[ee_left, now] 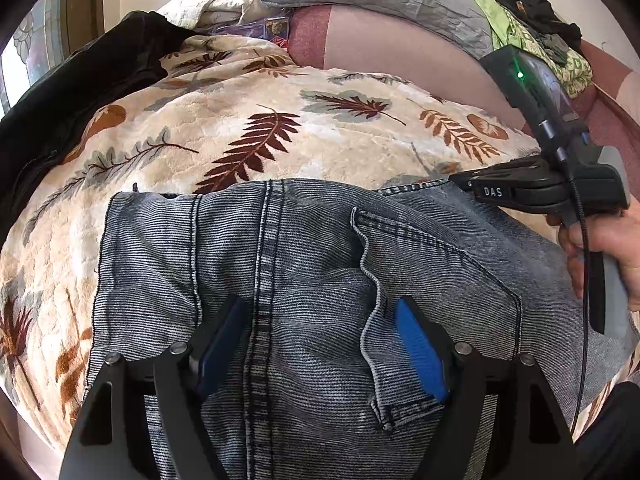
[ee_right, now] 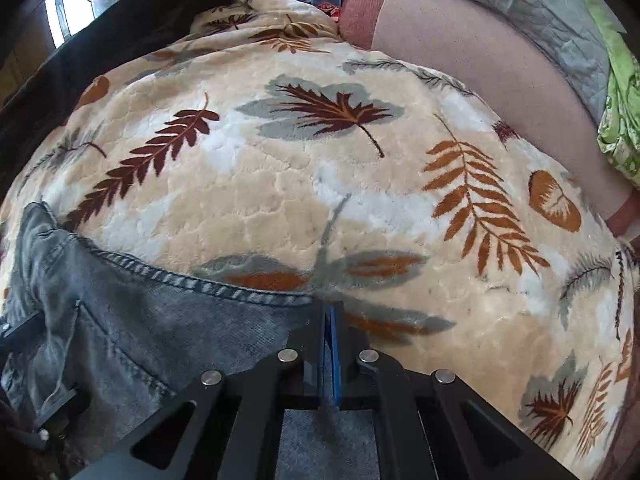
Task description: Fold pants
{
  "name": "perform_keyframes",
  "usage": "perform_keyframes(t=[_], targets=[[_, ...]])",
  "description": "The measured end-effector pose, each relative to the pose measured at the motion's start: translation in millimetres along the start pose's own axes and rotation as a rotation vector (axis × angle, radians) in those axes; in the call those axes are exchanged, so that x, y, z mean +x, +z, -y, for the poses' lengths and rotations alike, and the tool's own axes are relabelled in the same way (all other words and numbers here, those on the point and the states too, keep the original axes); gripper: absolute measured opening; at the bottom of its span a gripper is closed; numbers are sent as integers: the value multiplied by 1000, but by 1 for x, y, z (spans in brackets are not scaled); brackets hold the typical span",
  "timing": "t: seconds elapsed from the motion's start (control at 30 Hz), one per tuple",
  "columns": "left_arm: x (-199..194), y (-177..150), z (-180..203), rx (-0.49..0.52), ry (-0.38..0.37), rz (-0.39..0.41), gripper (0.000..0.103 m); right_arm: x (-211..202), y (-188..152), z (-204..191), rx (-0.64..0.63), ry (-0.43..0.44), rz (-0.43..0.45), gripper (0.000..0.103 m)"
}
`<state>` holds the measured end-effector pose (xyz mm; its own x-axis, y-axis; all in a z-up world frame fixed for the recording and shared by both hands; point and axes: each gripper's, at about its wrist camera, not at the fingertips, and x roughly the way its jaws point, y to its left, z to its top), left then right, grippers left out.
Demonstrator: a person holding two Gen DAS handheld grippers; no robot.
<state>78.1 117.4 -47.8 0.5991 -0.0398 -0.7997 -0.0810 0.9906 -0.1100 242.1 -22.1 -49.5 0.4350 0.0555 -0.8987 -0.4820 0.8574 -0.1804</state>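
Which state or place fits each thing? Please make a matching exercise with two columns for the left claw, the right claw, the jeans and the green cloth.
Things:
1. left claw
2. right claw
3. jeans
4. green cloth

States or places:
a. lying on the leaf blanket
b. shut on the jeans' edge
c. open over the jeans
d. far back, at the right of the bed

Pairs: 1-c, 2-b, 3-a, 4-d
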Motion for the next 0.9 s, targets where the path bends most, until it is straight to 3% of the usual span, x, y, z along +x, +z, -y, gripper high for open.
perform_keyframes(t=[0.1,0.2,0.23,0.3,0.33,0.37,0.5,0.6,0.63,0.7,0.83,0.9], targets=[[0,-2,3,22,18,7,78,2,-6,23,154,84,-16,4],[-1,-3,2,13,15,10,79,-41,-23,51,314,108,84,10],[-1,-3,1,6,14,11,79,-59,-34,62,359,124,123,17],[-2,-2,1,-9,14,12,79,-90,-61,77,425,195,145,48],[-2,-2,1,-15,17,14,79,-101,-78,81,449,228,141,71],[-2,-2,1,-19,20,16,79,-111,-96,85,472,259,139,74],[0,-3,5,-13,42,25,79,-122,-170,111,578,368,86,74],[1,-5,10,14,65,35,81,-90,-216,156,742,370,31,74],[2,-6,12,25,73,39,82,-75,-230,173,813,408,10,72],[1,-7,14,45,89,38,82,-73,-247,200,956,558,51,66],[-14,-6,13,34,56,36,82,-129,-251,225,889,566,221,68],[-29,-8,15,20,20,60,82,-140,-266,248,928,549,252,68]])
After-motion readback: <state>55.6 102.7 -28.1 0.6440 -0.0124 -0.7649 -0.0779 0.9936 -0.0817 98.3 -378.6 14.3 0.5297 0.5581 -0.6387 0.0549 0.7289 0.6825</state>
